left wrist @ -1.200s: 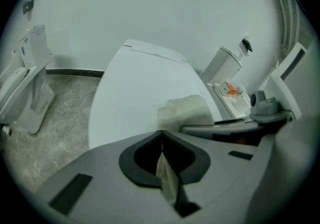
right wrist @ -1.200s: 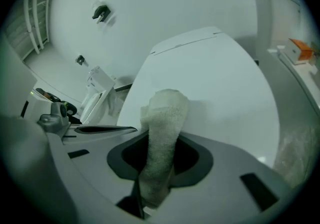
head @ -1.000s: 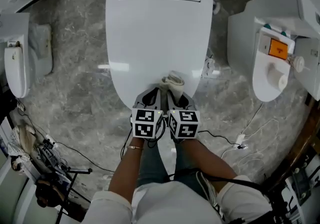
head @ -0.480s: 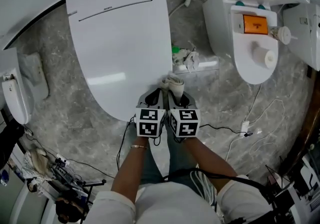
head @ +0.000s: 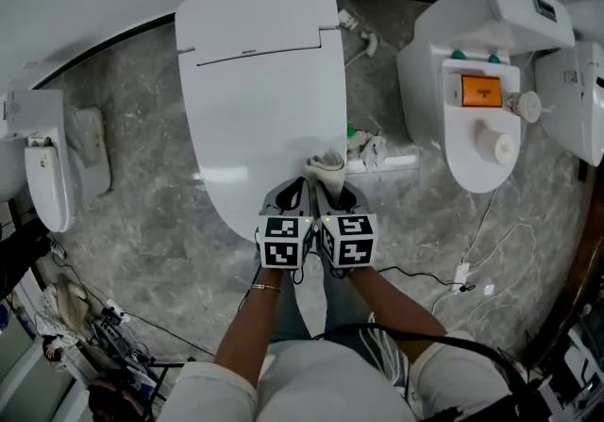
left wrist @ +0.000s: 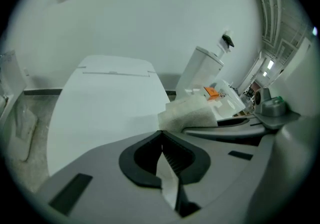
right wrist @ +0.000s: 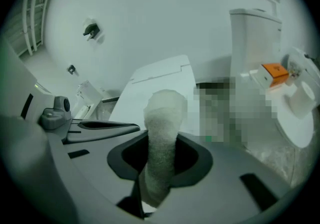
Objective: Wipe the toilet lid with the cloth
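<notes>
Cloth [right wrist: 162, 118] sits clamped in the right gripper [head: 330, 182]; the left gripper [left wrist: 161, 134] beside it is closed, empty. Both have lifted off the front of the toilet lid [head: 255, 80], so that stroke looks finished. Beyond, floor clutter [head: 368, 148] and a second toilet [head: 491, 71] crowd the lid's right side.

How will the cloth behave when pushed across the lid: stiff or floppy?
Probably floppy: the cloth bunches into a roll where the right gripper pinches it, so it should buckle under a push. Likely light: its free end stands up unsupported. The fuzzy weave looks grippy in the jaws, but may glide on the glossy lid.
</notes>
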Action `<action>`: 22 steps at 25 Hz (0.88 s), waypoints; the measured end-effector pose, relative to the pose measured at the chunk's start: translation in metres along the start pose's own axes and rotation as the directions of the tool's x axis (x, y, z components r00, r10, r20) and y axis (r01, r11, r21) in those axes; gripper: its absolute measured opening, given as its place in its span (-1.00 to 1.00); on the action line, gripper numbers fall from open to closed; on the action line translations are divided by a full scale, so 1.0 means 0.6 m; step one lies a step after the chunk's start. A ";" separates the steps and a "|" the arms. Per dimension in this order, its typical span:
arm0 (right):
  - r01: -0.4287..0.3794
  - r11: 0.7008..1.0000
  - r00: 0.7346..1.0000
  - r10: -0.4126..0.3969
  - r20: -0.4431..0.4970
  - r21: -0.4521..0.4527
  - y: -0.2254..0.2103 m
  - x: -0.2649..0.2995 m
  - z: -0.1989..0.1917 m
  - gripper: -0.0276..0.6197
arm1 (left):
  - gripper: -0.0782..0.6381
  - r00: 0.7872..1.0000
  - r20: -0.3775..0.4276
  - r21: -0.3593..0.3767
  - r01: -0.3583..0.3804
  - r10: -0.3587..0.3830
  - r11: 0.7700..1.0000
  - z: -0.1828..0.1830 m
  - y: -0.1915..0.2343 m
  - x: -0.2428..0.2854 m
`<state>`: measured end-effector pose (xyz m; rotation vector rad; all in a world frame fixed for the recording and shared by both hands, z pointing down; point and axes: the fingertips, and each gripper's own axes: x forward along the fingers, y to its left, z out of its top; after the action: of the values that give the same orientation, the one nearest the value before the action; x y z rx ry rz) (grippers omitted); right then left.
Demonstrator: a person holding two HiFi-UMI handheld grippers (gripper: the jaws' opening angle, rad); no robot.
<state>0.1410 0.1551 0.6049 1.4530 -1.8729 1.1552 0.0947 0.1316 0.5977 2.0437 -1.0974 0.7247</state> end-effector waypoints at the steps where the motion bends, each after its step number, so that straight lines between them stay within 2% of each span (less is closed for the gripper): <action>1: -0.012 1.000 1.000 0.013 0.021 -0.018 0.016 -0.002 0.029 -0.60 | -0.74 1.000 0.029 0.001 -0.011 0.011 1.000 0.028 0.011 -0.012; 7: -0.091 0.991 0.987 0.104 0.125 -0.099 0.134 -0.057 0.190 -0.60 | -0.74 0.984 0.165 0.004 -0.064 0.063 0.998 0.194 0.058 -0.124; 12: -0.138 0.978 0.967 0.167 0.190 -0.157 0.215 -0.128 0.292 -0.60 | -0.74 0.964 0.251 -0.018 -0.085 0.087 0.996 0.298 0.066 -0.225; 18: -0.152 0.967 0.946 0.202 0.253 -0.205 0.275 -0.203 0.363 -0.60 | -0.74 0.944 0.318 -0.020 -0.089 0.091 0.996 0.373 0.056 -0.316; 22: -0.161 0.967 0.937 0.212 0.277 -0.196 0.294 -0.229 0.384 -0.60 | -0.74 0.937 0.339 0.006 -0.091 0.084 0.996 0.401 0.049 -0.348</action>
<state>0.0412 0.0435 0.3208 1.4377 -2.2979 0.8667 0.0030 0.0291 0.3087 2.2027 -1.3849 0.4345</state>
